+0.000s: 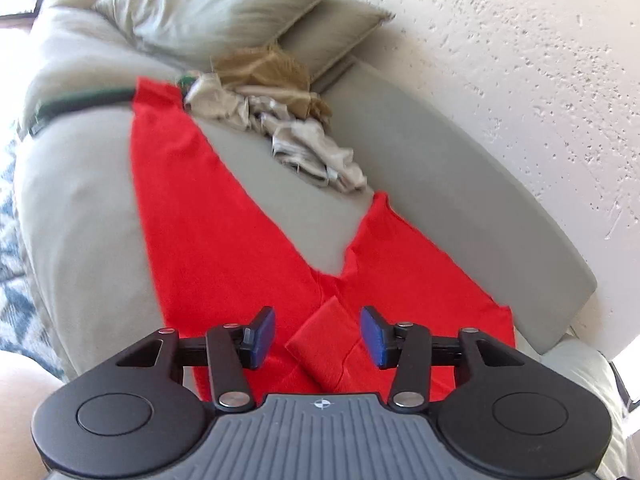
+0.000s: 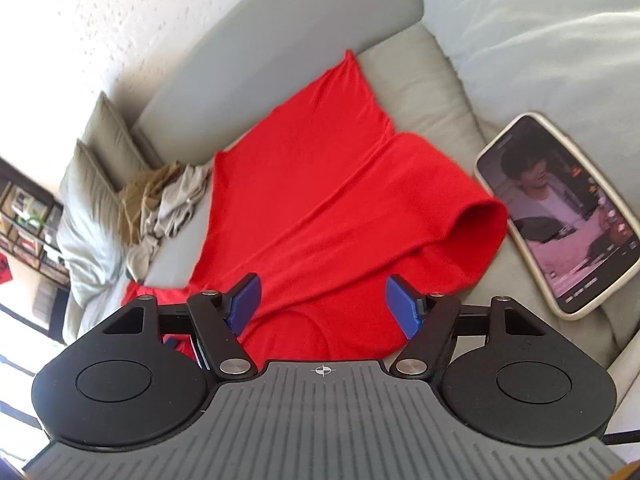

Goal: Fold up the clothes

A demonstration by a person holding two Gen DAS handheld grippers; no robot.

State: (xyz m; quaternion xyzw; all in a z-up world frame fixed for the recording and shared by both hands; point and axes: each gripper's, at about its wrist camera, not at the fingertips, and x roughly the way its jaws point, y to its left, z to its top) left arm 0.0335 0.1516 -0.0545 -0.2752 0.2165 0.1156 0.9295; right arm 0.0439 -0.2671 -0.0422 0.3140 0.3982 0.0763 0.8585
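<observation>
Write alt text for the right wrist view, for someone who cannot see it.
A red garment lies spread on a pale grey sofa, with the open right tool poised just above its near edge, gripping nothing. A phone playing a video lies to the right of the garment, and crumpled beige clothes sit to its left, by cushions.

Setting: home living room. Evidence: pale grey-green upholstered sofa against a rough white plaster wall; grey-green throw cushions; heap of crumpled beige and tan laundry; blue-and-white patterned rug; dark open shelving unit; cream-cased smartphone playing a video on the seat.
</observation>
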